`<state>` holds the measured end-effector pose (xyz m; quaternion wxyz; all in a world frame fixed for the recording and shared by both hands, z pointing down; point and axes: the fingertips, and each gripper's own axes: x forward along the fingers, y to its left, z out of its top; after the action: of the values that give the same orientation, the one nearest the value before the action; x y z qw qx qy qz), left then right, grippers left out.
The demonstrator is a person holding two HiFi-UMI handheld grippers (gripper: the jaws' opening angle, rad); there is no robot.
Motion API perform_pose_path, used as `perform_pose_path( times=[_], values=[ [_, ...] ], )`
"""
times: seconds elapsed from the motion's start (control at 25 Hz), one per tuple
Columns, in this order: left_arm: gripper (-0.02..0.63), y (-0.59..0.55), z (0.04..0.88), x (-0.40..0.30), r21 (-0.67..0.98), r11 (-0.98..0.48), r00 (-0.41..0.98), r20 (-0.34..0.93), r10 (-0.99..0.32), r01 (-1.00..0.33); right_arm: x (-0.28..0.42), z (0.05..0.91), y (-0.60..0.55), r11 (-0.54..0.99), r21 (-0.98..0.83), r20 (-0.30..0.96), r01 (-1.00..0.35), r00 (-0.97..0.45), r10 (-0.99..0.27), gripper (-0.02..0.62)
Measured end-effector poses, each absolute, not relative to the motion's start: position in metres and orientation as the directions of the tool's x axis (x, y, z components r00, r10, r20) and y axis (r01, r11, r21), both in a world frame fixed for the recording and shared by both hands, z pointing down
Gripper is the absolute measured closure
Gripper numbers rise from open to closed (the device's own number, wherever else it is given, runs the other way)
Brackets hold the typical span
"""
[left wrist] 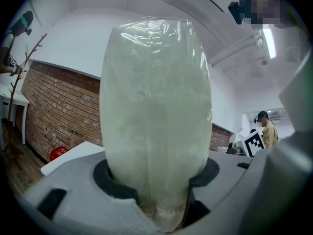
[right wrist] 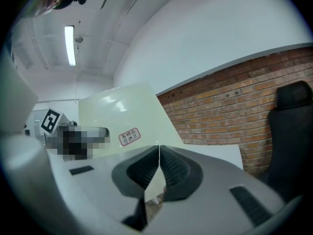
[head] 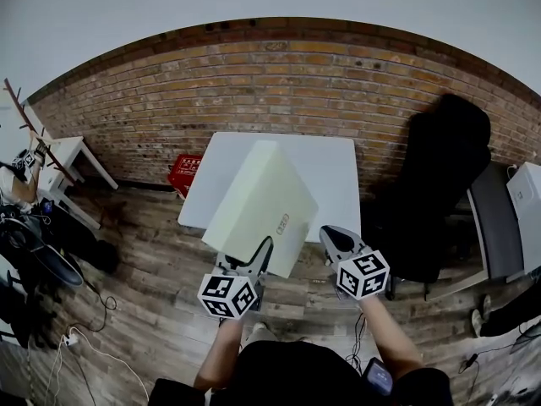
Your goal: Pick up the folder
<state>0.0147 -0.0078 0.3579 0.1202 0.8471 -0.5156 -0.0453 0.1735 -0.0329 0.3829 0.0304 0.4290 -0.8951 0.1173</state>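
Now, folder [head: 262,205]: thick and pale green, held on a slant over the near left part of the bench [head: 330,167]. Its near end juts past the bench's near edge. Whether its far end touches the bench cannot be told.
Folder label [head: 281,222]: small sticker with a red outline, on the folder's broad face, at the end nearest the bench's near edge.
Left tongs [head: 249,256]: spread wide and clamped on the folder's near end, just off the bench's near edge. In the left gripper view the folder [left wrist: 156,106] fills the gap between the jaws.
Right tongs [head: 331,233]: jaws pressed together with nothing between them, over the bench's near edge and just right of the folder without touching it.
Brick wall [head: 296,83]: runs behind the bench's far edge.
Black chair [head: 439,184]: right of the bench.
Red crate [head: 184,174]: on the floor by the bench's left side.
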Motion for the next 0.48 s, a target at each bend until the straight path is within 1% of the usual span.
perform_pose_path(
  times=[0.48],
  values=[
    [0.336,-0.013,0.352,-0.036,0.264,-0.456,0.484,0.049,-0.874,-0.850,0.125,0.364,-0.037,0.589,-0.167,0.135,-0.791,-0.610,-0.781,0.565]
  ],
)
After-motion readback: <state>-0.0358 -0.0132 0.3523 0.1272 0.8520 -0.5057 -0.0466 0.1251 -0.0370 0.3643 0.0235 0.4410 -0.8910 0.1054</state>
